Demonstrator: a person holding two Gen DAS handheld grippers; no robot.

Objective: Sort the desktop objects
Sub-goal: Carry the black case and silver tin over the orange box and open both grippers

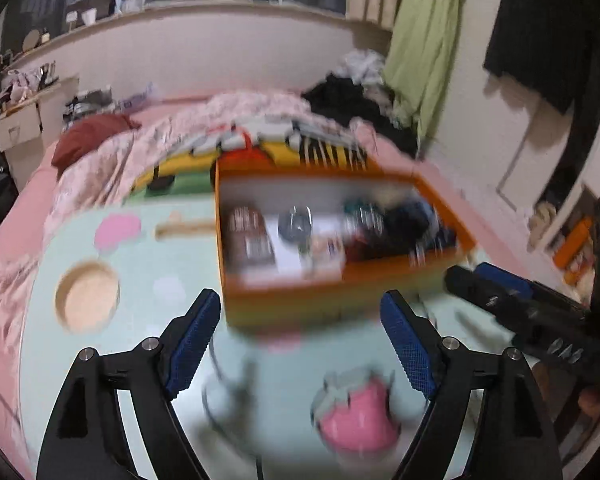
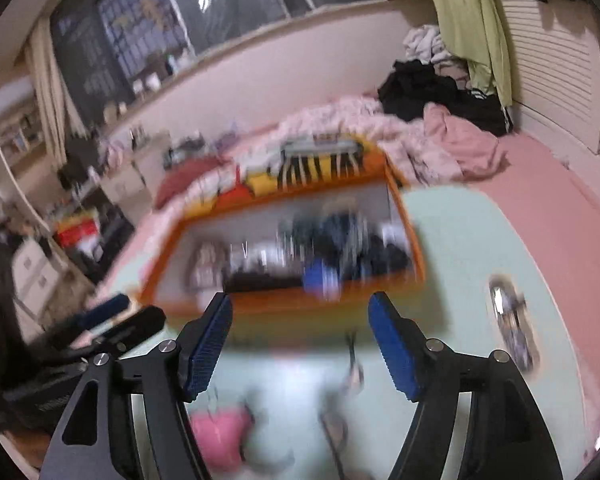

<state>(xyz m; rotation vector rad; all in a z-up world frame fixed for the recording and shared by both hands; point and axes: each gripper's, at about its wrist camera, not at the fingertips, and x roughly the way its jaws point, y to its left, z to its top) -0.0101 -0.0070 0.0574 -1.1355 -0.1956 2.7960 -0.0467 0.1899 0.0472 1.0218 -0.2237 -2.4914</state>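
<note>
Both views are motion-blurred. An orange box [image 1: 340, 296] with several small items inside stands on a pale green table [image 1: 172, 264]; it also shows in the right wrist view [image 2: 260, 304]. My left gripper [image 1: 302, 336] is open and empty, just in front of the box. My right gripper [image 2: 300, 344] is open and empty, also in front of the box, and shows at the right of the left wrist view [image 1: 500, 300]. A pink object [image 1: 358, 420] lies on the table under my left gripper; it also shows in the right wrist view [image 2: 220, 436]. A thin dark item [image 2: 354, 360] lies near my right gripper.
A round wooden coaster [image 1: 87, 296], a pink patch [image 1: 118, 230] and a wooden stick [image 1: 184, 228] lie on the table's left. A dark blurred object [image 2: 512, 320] lies at the table's right. A pink bed [image 1: 40, 184] with bedding and clothes surrounds the table.
</note>
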